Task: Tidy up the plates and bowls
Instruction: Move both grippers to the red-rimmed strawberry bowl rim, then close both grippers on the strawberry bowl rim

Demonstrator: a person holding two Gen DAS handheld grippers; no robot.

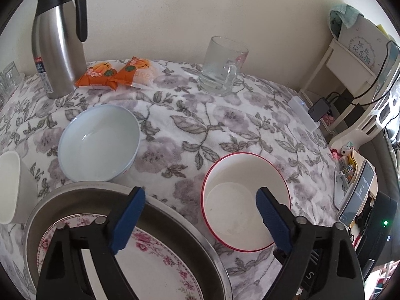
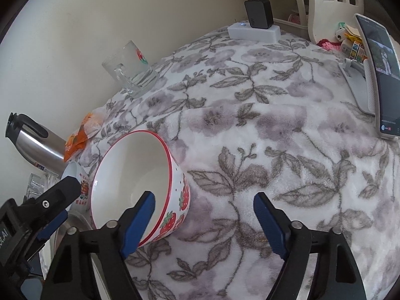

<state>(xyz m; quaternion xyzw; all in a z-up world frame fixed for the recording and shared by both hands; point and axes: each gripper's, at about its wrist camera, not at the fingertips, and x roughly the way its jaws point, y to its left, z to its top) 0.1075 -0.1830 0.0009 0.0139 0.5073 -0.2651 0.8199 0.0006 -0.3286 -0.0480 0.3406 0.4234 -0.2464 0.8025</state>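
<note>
While the red-rimmed strawberry bowl (image 2: 140, 185) sits on the floral cloth (image 2: 275, 150) beside the metal tray (image 1: 175, 222), we straddle its near rim with the right gripper (image 2: 203, 221). Our jaws are spread and pinch nothing. Our left gripper (image 1: 200, 217) is likewise spread, one finger over the bowl, the other over the tray.

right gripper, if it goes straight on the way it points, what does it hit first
Most likely the bare floral cloth. The right gripper is open, and its left finger overlaps the strawberry bowl, so it may catch the rim; depth unclear.
</note>
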